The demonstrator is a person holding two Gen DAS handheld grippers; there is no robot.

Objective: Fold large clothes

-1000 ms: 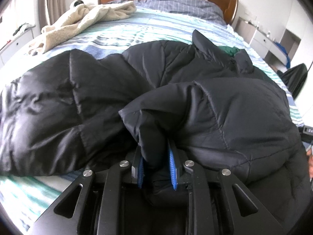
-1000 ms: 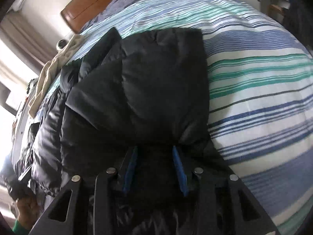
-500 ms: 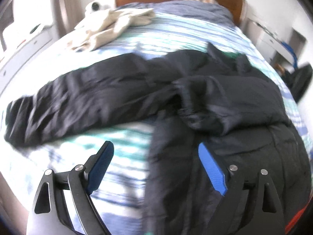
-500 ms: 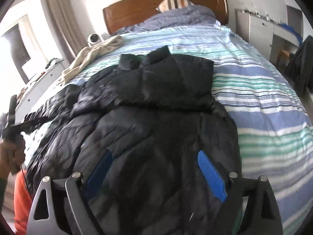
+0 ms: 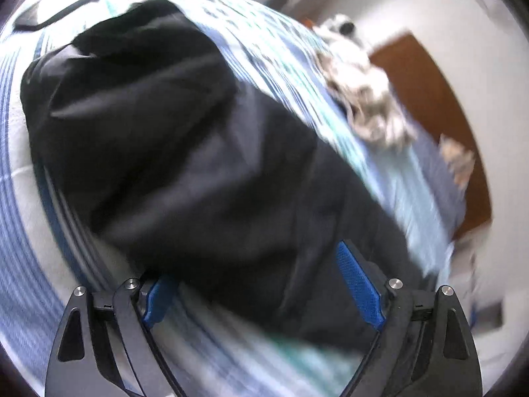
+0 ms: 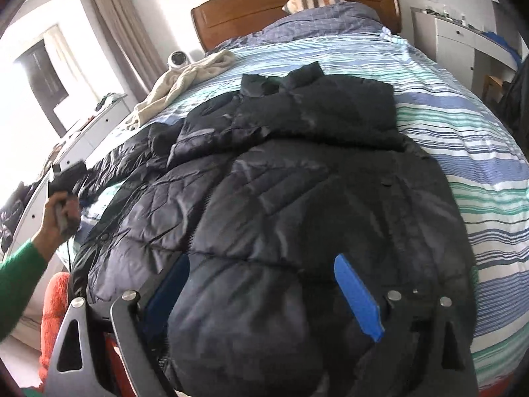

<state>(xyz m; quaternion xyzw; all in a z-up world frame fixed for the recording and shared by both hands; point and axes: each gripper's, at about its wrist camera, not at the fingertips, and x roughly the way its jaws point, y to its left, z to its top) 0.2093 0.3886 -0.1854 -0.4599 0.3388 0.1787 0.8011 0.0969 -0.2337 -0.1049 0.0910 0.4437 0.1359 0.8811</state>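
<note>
**Currently: One Sleeve Folded, One Sleeve Outstanding**

At the far left of the right wrist view, the person's left hand (image 6: 61,206) holds the left gripper (image 5: 261,289) near the bed edge. Its jaws have just been opening, easing slightly narrower at the last; they stand wide apart in the blurred left wrist view, gripping nothing. Black fabric passes beyond the blue pads (image 5: 358,286) without contact on either side.

Next along, the left sleeve (image 6: 132,162) of the black puffer jacket (image 6: 297,198) extends outward across the striped bedsheet (image 6: 479,152) toward that hand. It is not yet folded in.

At centre, the jacket body lies flat on the bed, collar toward the wooden headboard (image 6: 264,10). A cream towel (image 6: 185,79) lies well apart, up-left of the collar.

Further right, the opposite sleeve appears folded across the upper chest, forming a neat squared panel.

At the bottom edge, the right gripper (image 6: 261,294) hangs over the hem, jaws fully spread after just opening, nothing clamped between them.

Assessment: roughly one third complete. Remaining steps are folding the left sleeve inward, then folding the hem toward the collar.
</note>
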